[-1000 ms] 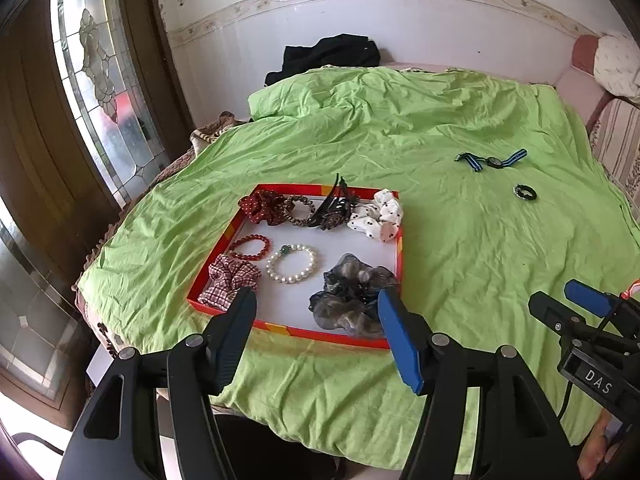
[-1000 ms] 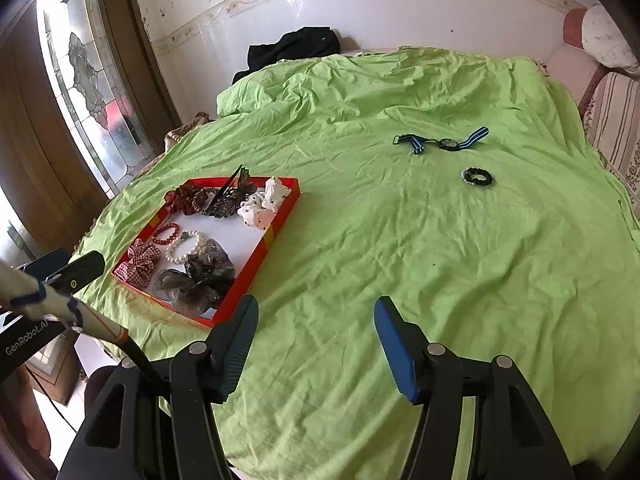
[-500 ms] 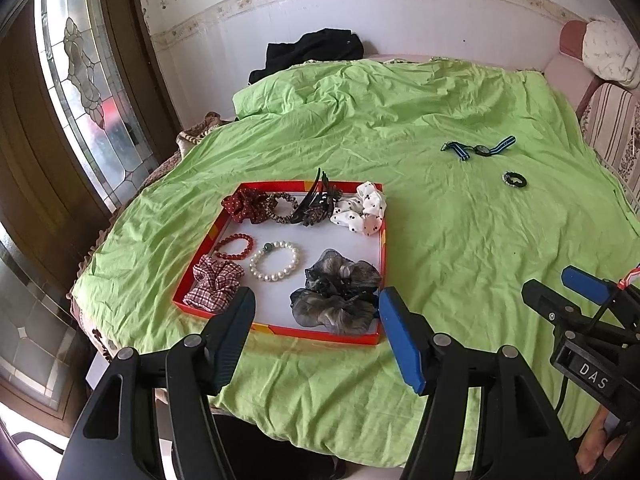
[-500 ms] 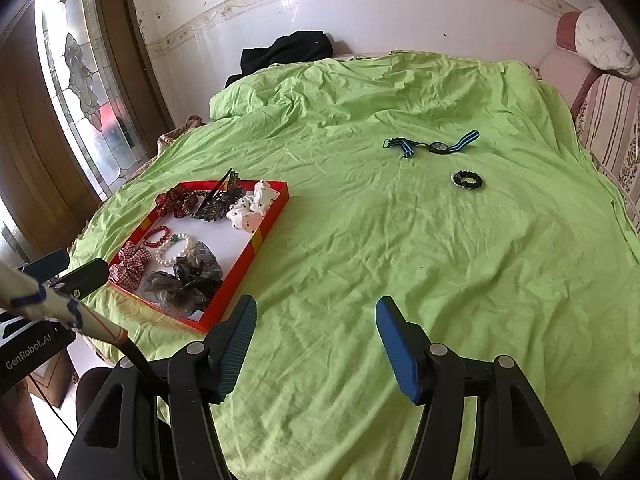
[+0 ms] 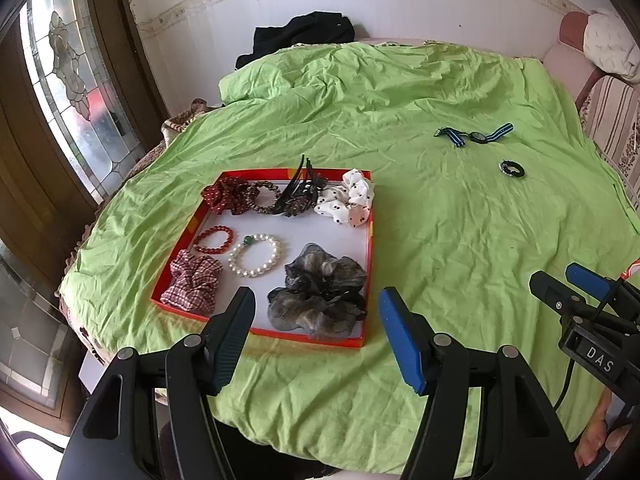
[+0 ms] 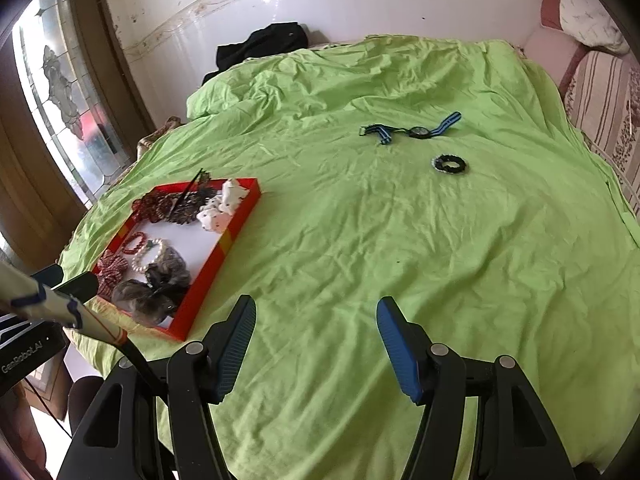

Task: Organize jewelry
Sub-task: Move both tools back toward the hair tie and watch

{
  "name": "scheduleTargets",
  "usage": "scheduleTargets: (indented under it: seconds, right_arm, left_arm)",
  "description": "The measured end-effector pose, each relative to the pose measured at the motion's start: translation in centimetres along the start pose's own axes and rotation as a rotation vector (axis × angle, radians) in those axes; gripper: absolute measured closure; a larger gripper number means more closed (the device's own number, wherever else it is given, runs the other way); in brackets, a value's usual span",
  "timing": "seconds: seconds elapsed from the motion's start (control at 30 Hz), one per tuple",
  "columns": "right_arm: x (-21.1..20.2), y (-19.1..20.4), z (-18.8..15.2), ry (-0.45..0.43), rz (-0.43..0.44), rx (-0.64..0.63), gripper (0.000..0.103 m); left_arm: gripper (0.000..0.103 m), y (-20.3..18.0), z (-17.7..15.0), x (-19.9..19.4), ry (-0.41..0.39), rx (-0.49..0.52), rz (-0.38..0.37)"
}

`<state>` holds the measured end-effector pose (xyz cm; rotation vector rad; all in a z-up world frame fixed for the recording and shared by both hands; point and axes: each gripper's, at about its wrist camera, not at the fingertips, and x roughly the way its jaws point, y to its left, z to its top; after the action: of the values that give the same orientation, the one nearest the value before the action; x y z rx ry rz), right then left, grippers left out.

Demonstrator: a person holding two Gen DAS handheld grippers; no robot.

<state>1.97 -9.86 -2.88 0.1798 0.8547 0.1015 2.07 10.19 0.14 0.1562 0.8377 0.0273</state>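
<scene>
A red-rimmed tray (image 5: 370, 252) (image 6: 236, 224) lies on the green bedspread, holding several scrunchies, a pearl bracelet (image 5: 255, 255), a red bead bracelet (image 5: 213, 239) and a black hair claw (image 5: 298, 192). Farther right on the bedspread lie a blue-striped watch (image 5: 476, 135) (image 6: 418, 131) and a small black hair tie (image 5: 511, 169) (image 6: 450, 164). My left gripper (image 5: 316, 316) hovers open above the tray's near edge, over the grey scrunchie (image 5: 318, 296). My right gripper (image 6: 316, 316) hovers open over bare bedspread, right of the tray, nothing between its fingers.
Black clothing (image 5: 304, 34) lies at the head of the bed against the white wall. A stained-glass window (image 5: 68, 80) is on the left; a striped sofa and cushion (image 6: 600, 92) stand at the right. Each gripper shows at the edge of the other's view.
Both grippers have drifted slightly forward and down over the bed; the tray and the watch sit a little differently in each view. Nothing was picked up or let go.
</scene>
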Motion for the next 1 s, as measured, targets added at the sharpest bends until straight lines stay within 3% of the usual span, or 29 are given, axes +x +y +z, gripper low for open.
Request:
scheduleTargets:
  seconds: [0.43,0.67,0.9,1.0]
  right_arm:
    - [1.1,-4.8,1.0,0.002,-0.051,0.062,0.033]
    - [2.5,-9.7,2.0,0.023,-0.130,0.113,0.032]
    - [6.1,-15.7,6.6,-0.013,-0.219,0.131,0.033]
    - [9.2,-17.9,9.8,-0.010,-0.246,0.126,0.046]
  left_arm:
    - [0.039,-3.0,1.3,2.1,0.038,0.047,-0.027]
    - [0.039,-5.4,1.8,3.8,0.057,0.065,-0.078]
    - [0.039,-7.6,1.5,6.3,0.092,0.059,-0.181]
    - [0.039,-8.5,1.4,7.6,0.104,0.068,-0.206]
